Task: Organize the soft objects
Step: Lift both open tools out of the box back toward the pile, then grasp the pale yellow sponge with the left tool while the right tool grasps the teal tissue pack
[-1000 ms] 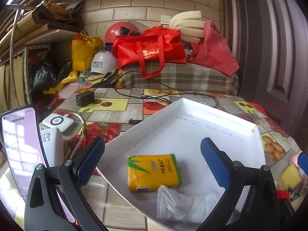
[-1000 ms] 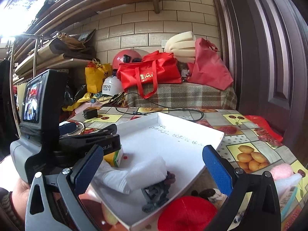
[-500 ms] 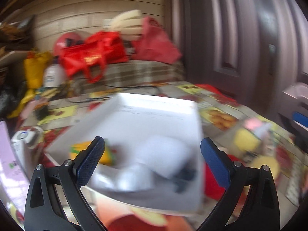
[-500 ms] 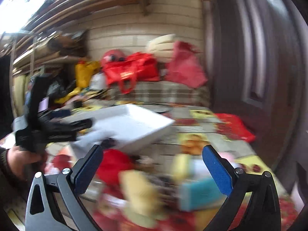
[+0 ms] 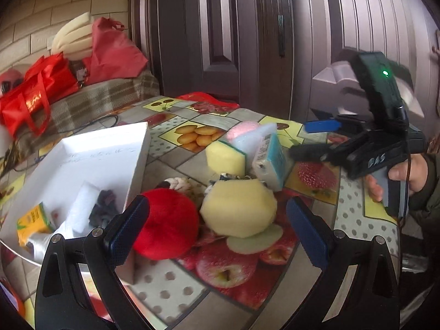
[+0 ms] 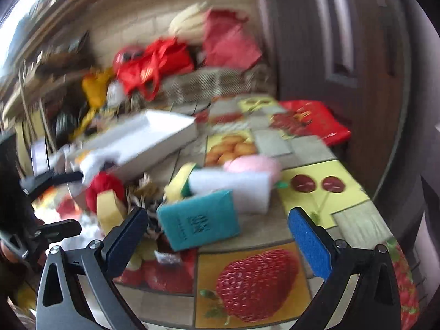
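My left gripper (image 5: 217,228) is open and empty, just in front of a red plush ball (image 5: 167,222) and a pale yellow plush (image 5: 239,209) on the fruit-print table. Behind them lie a yellow sponge (image 5: 224,158), a teal tissue pack (image 5: 271,161), white foam and a pink plush (image 5: 242,129). The white box (image 5: 137,159) at left holds a yellow-green tissue pack (image 5: 33,220), white cloth and a dark item. My right gripper (image 6: 217,236) is open and empty above the teal tissue pack (image 6: 199,218); it also shows in the left wrist view (image 5: 321,126).
A dark door (image 5: 247,41) stands behind the table. Red bags (image 5: 35,88) and foam rolls sit on a checked cloth at back left. A red bag (image 6: 313,123) lies at the table's far right. The table edge (image 5: 247,297) is close in front.
Both grippers have swung right, from over the white box to the pile of soft objects beside it. Both stay open and empty.
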A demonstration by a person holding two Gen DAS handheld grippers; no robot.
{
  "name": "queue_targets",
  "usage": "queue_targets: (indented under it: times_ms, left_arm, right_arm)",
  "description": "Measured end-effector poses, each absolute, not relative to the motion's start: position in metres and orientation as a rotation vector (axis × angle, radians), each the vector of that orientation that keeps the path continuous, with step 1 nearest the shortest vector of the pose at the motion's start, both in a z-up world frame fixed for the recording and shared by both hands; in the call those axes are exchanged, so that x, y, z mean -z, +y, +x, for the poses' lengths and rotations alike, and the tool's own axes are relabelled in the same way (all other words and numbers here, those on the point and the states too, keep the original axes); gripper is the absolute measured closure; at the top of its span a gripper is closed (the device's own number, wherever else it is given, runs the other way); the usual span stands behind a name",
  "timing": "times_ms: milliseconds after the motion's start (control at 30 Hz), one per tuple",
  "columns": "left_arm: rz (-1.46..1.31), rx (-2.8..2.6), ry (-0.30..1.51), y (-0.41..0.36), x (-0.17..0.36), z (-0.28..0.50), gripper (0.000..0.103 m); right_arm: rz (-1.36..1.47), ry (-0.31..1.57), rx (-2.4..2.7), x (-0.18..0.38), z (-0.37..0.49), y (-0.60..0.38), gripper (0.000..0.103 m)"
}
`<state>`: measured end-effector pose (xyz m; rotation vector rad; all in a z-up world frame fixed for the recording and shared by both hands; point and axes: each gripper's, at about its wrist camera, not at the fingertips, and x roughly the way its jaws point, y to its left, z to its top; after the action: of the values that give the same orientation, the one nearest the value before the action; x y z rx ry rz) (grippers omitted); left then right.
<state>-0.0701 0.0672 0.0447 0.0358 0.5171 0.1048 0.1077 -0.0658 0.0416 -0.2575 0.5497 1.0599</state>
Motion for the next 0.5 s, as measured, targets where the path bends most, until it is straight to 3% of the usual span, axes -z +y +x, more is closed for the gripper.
queue_targets:
  times_ms: [333, 367, 400, 433, 467, 500]
  left_arm:
    - [-0.017, -0.118, 0.608, 0.071, -0.036, -0.035, 0.003]
    - [-0.012, -0.114, 0.618, 0.069, -0.035, -0.031, 0.003]
    - [-0.001, -0.111, 0.626, 0.066, -0.034, -0.029, 0.003]
    - [0.022, -0.104, 0.633, 0.062, -0.033, -0.027, 0.004]
    - [0.041, -0.104, 0.632, 0.058, -0.033, -0.027, 0.016]
    - [0.058, -0.106, 0.630, 0.055, -0.033, -0.027, 0.038]
  right_arm:
    - [-0.346, 0.638, -1.062, -0.022, 0.119, -0.032, 0.001]
    - [-0.331, 0.655, -1.065, -0.021, 0.123, -0.034, 0.004]
    - [-0.306, 0.672, -1.081, -0.021, 0.127, -0.036, 0.022]
    - [-0.280, 0.682, -1.088, -0.021, 0.130, -0.039, 0.028]
    - [-0.260, 0.681, -1.086, -0.022, 0.132, -0.043, 0.028]
    - [-0.242, 0.673, -1.087, -0.024, 0.131, -0.047, 0.028]
